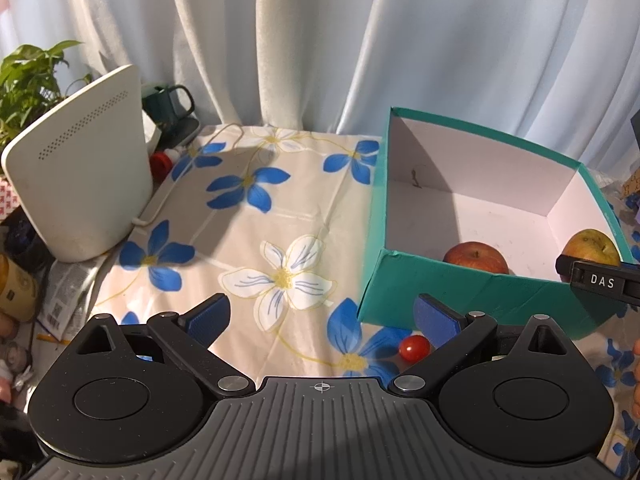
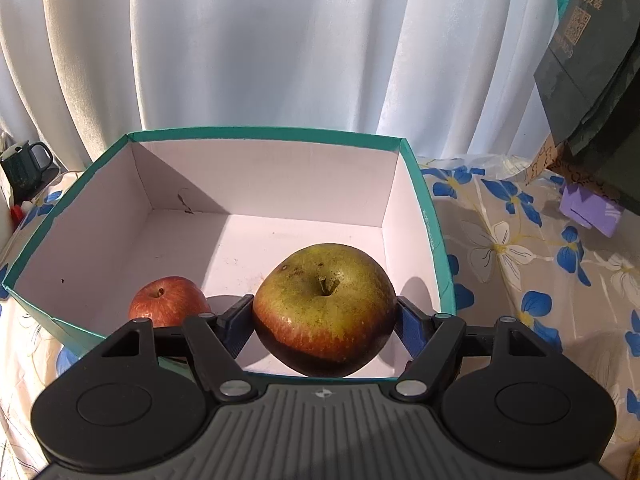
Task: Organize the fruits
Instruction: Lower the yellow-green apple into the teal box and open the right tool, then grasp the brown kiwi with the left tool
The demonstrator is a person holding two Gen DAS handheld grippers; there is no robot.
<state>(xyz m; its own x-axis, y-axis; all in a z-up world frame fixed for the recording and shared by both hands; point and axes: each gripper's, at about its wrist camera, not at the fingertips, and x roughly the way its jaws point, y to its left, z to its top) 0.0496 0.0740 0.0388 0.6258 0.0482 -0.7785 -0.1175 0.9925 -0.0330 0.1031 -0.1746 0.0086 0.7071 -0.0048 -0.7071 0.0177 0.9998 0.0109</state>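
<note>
So the step in hand looks like the drop-off: a big round green-yellow apple with a red blush (image 2: 325, 308) is clamped between the blue pads of the right gripper (image 2: 325, 314) and is held over the near edge of the teal cardboard box with the white inside (image 2: 264, 133). A smaller red apple (image 2: 168, 300) is already sat on the box floor, just left of the held one.

The left gripper (image 1: 322, 316) is spread wide with nothing between its jaws, hung over the cream tablecloth printed with blue and white flowers (image 1: 256, 216). A small red cherry tomato (image 1: 414, 348) is left out on the cloth, just beside the box's near wall and close to the left gripper's right-hand finger.

Next move, as a guess: the big apple gets lowered to the bare floor right of the red one before the pads are let go, so it isn't dropped or knocked into its neighbour. The tomato is probably the pick after that.

Readable stuff: "DAS" is stamped in white on the right gripper's finger in the left wrist view. A QR code and some Chinese characters are printed on a dark green paper bag (image 2: 592, 60) at upper right, too small to be made out.
</note>
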